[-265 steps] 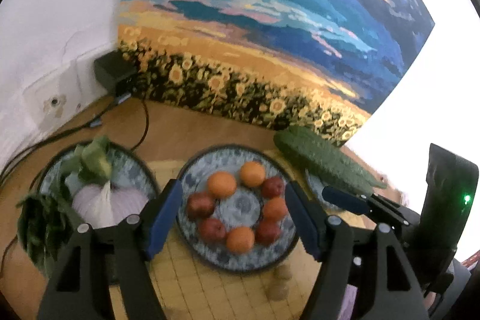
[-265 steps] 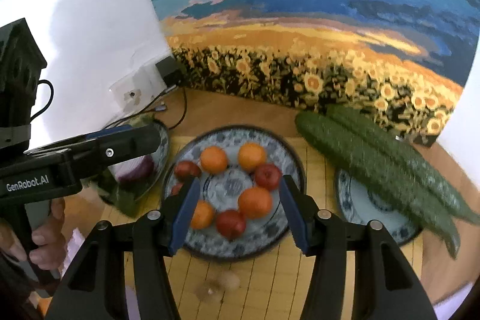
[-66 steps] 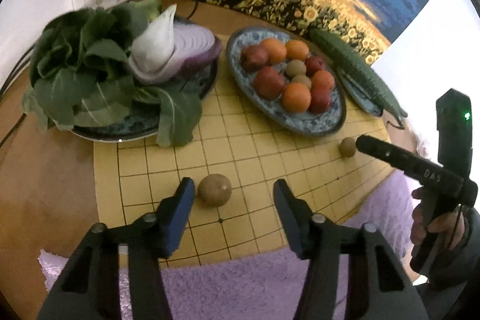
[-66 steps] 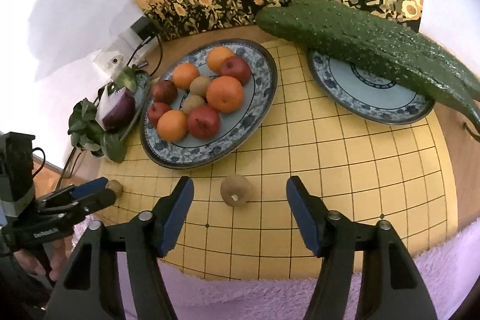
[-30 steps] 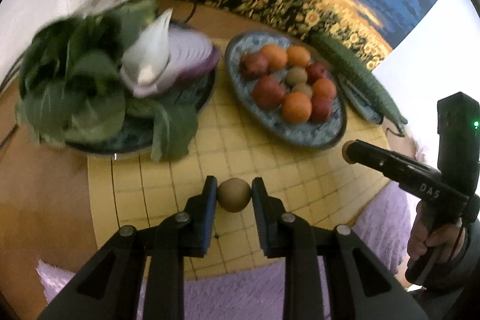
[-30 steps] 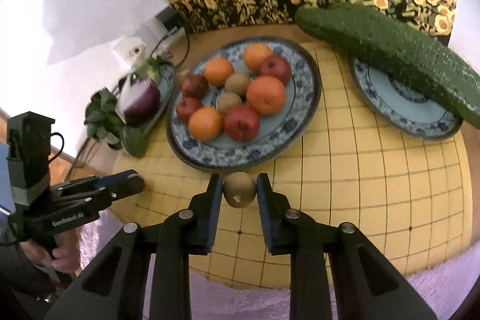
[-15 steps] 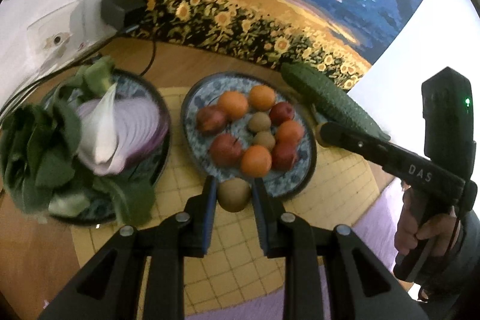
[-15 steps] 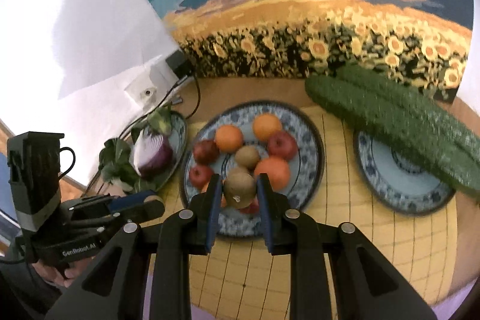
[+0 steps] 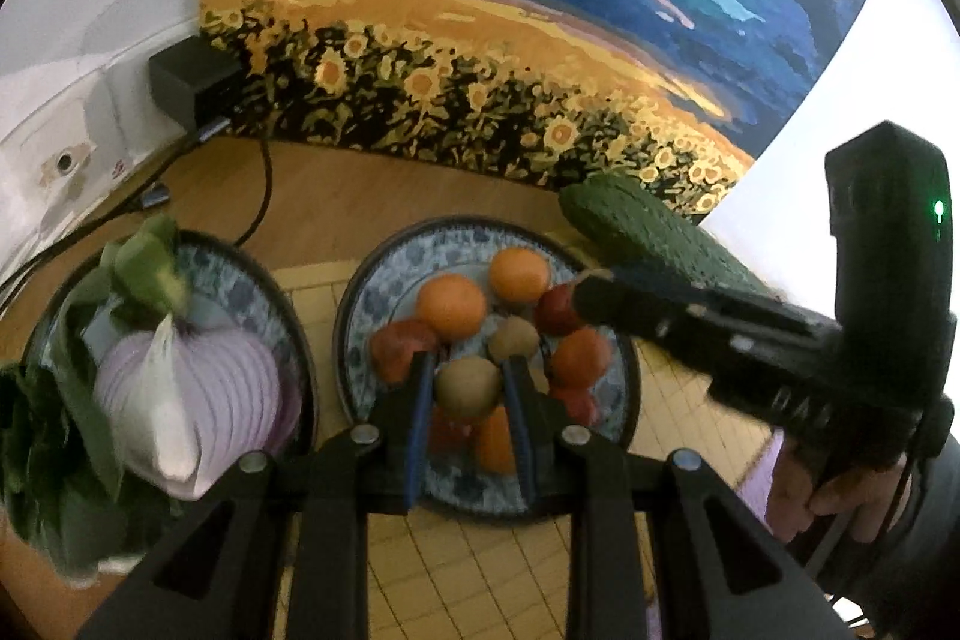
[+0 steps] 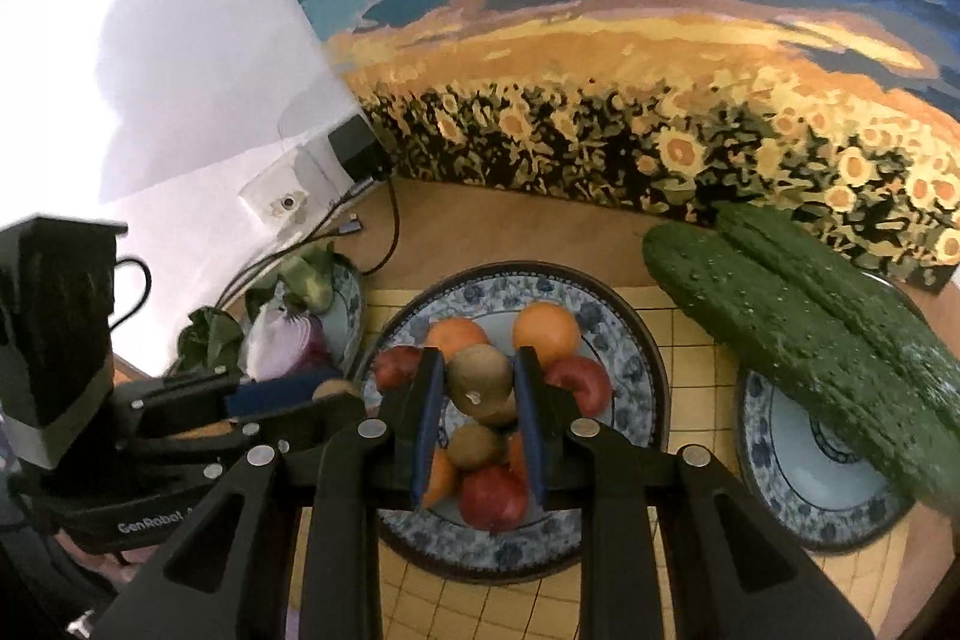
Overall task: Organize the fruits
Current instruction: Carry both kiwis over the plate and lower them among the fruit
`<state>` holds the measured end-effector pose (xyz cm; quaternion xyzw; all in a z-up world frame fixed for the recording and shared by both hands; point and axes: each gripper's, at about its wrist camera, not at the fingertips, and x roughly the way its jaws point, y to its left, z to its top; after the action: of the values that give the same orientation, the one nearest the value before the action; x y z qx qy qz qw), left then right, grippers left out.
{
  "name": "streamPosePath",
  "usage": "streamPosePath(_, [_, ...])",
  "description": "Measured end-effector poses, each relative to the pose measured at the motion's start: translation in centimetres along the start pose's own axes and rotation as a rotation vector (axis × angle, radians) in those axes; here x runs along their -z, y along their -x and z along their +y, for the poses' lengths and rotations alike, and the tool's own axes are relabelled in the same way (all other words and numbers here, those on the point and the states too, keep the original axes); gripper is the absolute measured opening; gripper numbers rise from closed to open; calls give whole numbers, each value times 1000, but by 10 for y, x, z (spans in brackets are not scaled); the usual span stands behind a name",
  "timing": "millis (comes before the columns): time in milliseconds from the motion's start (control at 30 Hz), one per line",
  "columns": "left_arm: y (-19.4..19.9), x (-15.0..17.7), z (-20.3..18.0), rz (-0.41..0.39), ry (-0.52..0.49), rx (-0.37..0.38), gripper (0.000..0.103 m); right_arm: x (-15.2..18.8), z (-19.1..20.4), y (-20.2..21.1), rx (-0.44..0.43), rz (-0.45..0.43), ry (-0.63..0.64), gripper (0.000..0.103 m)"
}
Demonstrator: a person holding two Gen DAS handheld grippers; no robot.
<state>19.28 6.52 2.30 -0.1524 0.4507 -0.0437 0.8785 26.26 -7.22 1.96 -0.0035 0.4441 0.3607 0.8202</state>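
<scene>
Both hand-held grippers (image 9: pixel 468 391) (image 10: pixel 480 382) clamped shut, side by side.

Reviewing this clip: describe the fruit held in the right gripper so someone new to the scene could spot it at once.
Find the sunflower painting at the back; below it the blue-patterned fruit plate lies on the yellow grid mat. Above that plate, the right gripper pinches a kiwi: dull brown and fuzzy, unlike the glossy oranges and red fruits below.
</scene>
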Motion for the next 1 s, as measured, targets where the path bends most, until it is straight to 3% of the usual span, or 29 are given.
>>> streamPosePath(233, [-16, -7, -3, 20, -24, -8, 25, 3, 1, -23, 26, 68, 38, 25])
streamPosePath(467, [-25, -6, 2, 36, -12, 2, 24, 0, -2, -31, -60, 49, -17, 25])
streamPosePath(1000, [-28, -10, 3, 51, 7, 30, 26, 3, 0, -28, -4, 38, -29, 27])
